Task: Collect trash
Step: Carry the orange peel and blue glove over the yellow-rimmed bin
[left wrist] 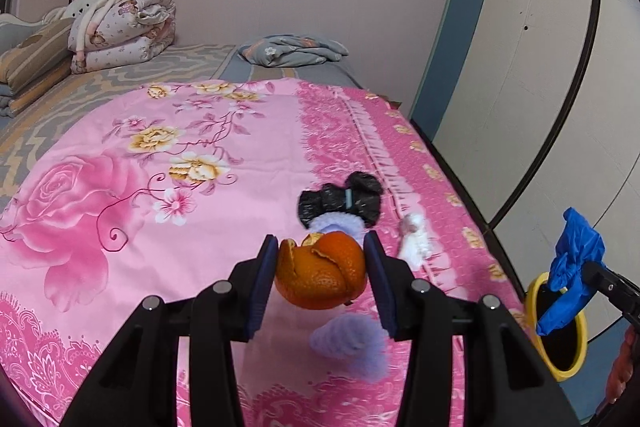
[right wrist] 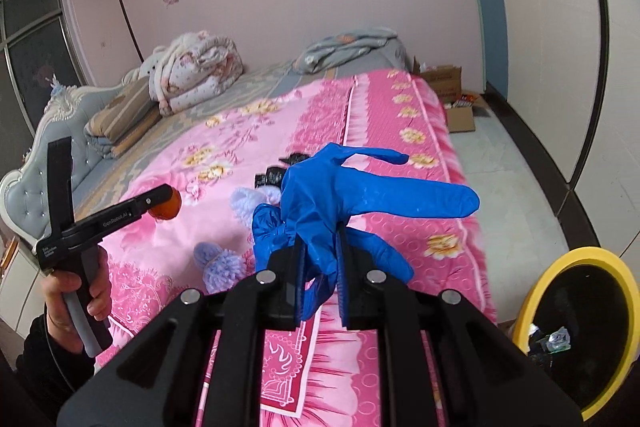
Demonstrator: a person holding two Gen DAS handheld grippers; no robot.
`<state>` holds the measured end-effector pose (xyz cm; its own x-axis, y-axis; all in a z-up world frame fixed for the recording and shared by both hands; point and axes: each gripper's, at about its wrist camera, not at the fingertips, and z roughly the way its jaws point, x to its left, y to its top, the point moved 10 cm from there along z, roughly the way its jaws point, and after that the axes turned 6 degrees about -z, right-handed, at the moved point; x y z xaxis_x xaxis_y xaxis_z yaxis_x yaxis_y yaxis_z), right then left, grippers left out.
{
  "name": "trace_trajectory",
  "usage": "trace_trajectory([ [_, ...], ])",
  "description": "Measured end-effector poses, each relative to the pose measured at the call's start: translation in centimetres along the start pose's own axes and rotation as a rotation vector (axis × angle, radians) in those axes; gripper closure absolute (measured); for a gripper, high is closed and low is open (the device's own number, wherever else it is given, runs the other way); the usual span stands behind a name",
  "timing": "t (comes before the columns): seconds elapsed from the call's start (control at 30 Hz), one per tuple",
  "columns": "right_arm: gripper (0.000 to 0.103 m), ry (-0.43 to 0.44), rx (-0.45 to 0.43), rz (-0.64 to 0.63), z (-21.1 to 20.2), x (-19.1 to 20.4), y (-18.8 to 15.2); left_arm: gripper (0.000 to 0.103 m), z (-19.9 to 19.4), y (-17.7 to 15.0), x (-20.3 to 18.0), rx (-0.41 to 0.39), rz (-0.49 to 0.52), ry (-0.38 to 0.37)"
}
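The likeliest slip from here is a drop short of the yellow-rimmed bin (right wrist: 576,331), which stands on the floor just off the bed's near corner: both pieces of trash are in the air over the pink floral bedspread (left wrist: 120,187), and either could fall back onto it or onto the floor beside the rim. The blue glove (right wrist: 340,195) is limp, with long fingers sticking out sideways, so one could drape over the rim and leave the glove hanging half out once it is let go. The orange peel (left wrist: 320,271) is curled and springy, pinched only at its sides, so a tilt or a squeeze could make it pop free. The left gripper (left wrist: 320,267) stands part-way open with both pads pressed on the peel, holding it clear of the bed. The right gripper (right wrist: 320,263) is clamped nearly flat on the bunched cuff of the glove. Still lying on the bedspread are a crumpled black bag (left wrist: 340,203), a white tissue wad (left wrist: 414,235) and two fluffy lilac pieces (left wrist: 352,347), the farther one partly hidden behind the peel, so I cannot tell its whole shape.
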<state>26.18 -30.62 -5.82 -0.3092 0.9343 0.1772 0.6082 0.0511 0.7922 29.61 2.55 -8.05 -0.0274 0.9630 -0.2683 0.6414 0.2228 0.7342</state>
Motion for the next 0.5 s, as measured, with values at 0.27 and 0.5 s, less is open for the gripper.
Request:
trace_trajectory([
  [0.27,0.092,-0.081,-0.079,0.035,-4.8,-3.1,1.8,0.061,-2.0,0.8,-4.1,-0.027,0.022,-0.029],
  [0.5,0.092,-0.139,-0.157,0.067,-9.4,-6.2,3.3,0.061,-3.9,1.8,-9.6,-0.062,0.062,-0.104],
])
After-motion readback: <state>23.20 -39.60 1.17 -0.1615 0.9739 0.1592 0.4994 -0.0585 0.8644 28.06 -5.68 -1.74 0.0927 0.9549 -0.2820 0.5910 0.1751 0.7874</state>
